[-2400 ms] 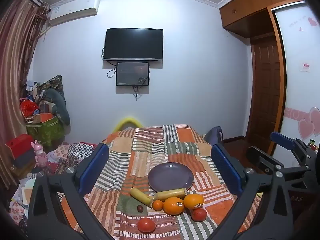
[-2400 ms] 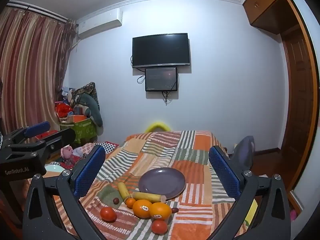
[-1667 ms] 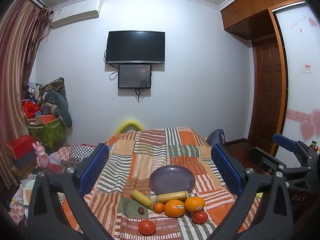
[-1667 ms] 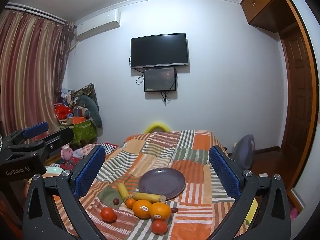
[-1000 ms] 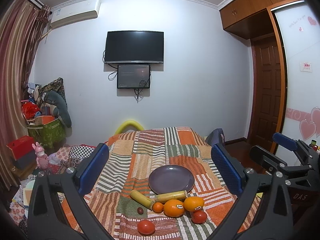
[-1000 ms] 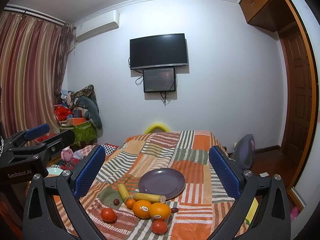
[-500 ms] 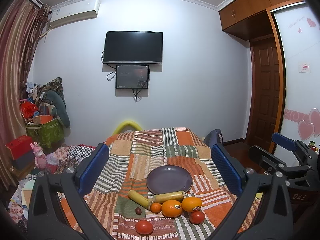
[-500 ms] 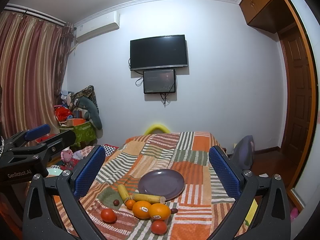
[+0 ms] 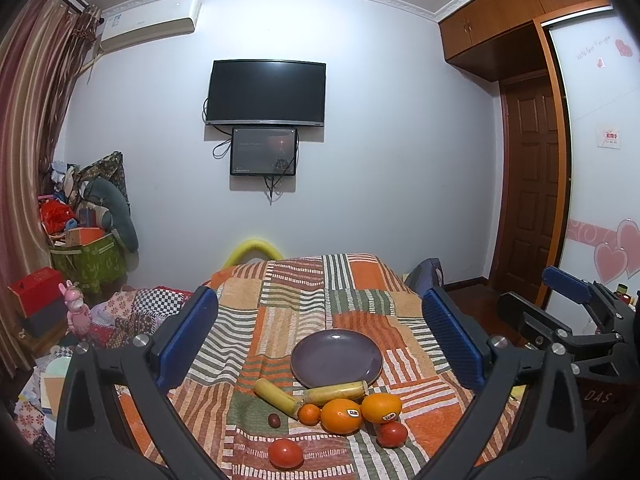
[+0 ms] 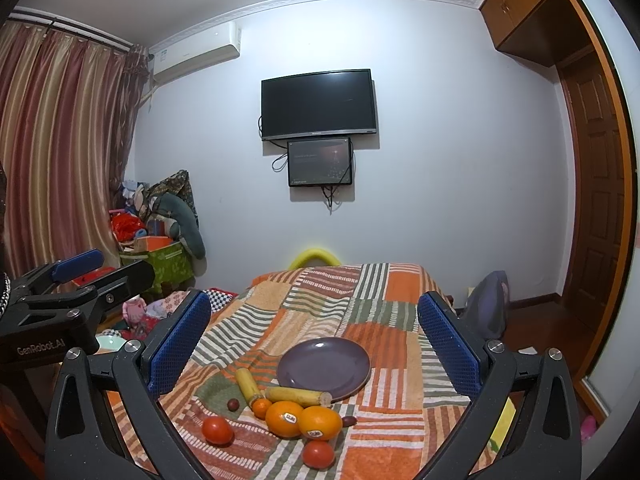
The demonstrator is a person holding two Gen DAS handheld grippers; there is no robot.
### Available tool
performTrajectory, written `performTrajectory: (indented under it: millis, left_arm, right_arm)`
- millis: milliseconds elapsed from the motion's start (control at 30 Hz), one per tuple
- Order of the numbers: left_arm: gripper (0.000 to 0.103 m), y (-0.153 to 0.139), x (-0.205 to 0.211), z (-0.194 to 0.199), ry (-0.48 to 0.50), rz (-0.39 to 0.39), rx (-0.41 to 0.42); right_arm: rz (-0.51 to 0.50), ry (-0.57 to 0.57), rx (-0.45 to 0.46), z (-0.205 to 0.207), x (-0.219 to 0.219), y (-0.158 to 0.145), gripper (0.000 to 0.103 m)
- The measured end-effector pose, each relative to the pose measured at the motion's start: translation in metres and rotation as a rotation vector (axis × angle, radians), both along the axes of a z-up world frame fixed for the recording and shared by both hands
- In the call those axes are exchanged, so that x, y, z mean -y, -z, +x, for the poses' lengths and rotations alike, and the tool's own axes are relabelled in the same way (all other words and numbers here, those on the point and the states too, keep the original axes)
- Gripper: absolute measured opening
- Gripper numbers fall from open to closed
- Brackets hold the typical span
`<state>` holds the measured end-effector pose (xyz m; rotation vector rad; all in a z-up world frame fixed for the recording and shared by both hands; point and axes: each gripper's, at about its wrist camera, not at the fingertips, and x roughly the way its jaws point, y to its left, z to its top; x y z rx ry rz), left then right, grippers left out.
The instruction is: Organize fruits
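An empty purple plate [image 9: 336, 358] [image 10: 323, 368] lies on a striped patchwork cloth. In front of it lie two banana pieces [image 9: 335, 392] [image 10: 297, 396], two large oranges [image 9: 341, 416] [image 10: 284, 419], a small orange [image 9: 309, 414], two tomatoes [image 9: 285, 453] [image 10: 217, 430] and a small dark fruit [image 9: 273, 420]. My left gripper [image 9: 320, 336] and right gripper [image 10: 314, 336] are both open and empty, held above and short of the fruit. The right gripper also shows at the right of the left wrist view [image 9: 576, 320], the left gripper at the left of the right wrist view [image 10: 76, 292].
The cloth covers a bed or table [image 9: 304, 280] that reaches toward a wall with a TV [image 9: 265, 93]. Clutter and boxes [image 9: 80, 248] sit on the floor at left. A door [image 9: 528, 184] and a dark bag [image 10: 486, 300] are at right.
Both views drift slightly; the fruit and plate have not moved. Both grippers stay open and empty.
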<state>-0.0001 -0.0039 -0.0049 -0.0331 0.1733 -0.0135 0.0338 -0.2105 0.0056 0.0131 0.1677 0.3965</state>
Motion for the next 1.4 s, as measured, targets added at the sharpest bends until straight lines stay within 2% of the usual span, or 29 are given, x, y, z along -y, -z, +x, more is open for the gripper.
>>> performTrajectory:
  millis: [467, 733, 800, 867, 1000, 1167, 1300, 1400]
  left_arm:
    - [0.103, 0.0, 0.001, 0.001, 0.008, -0.006, -0.003]
    - [0.103, 0.006, -0.006, 0.011, 0.015, -0.024, -0.036]
    - [0.097, 0.01, -0.009, 0.016, 0.013, -0.022, -0.06]
    - [0.086, 0.015, -0.012, 0.026, 0.009, -0.016, -0.101]
    - [0.083, 0.03, -0.024, 0.044, 0.017, -0.026, -0.186]
    - [0.07, 0.053, -0.036, 0.068, 0.023, -0.032, -0.301]
    - [0.069, 0.071, -0.038, 0.082, 0.029, -0.021, -0.362]
    - [0.069, 0.086, -0.039, 0.093, 0.039, -0.017, -0.407]
  right_arm:
    - [-0.003, -0.007, -0.01, 0.002, -0.001, 0.001, 0.103]
    - [-0.02, -0.028, -0.039, 0.011, -0.004, 0.007, 0.1]
    - [-0.032, -0.036, -0.058, 0.016, -0.005, 0.01, 0.094]
    - [-0.043, -0.046, -0.085, 0.021, -0.007, 0.015, 0.088]
    - [-0.063, -0.062, -0.151, 0.033, -0.01, 0.03, 0.076]
    - [-0.08, -0.078, -0.24, 0.048, -0.01, 0.05, 0.067]
    - [-0.096, -0.081, -0.332, 0.063, -0.008, 0.07, 0.061]
    - [-0.114, -0.083, -0.397, 0.072, -0.009, 0.087, 0.061]
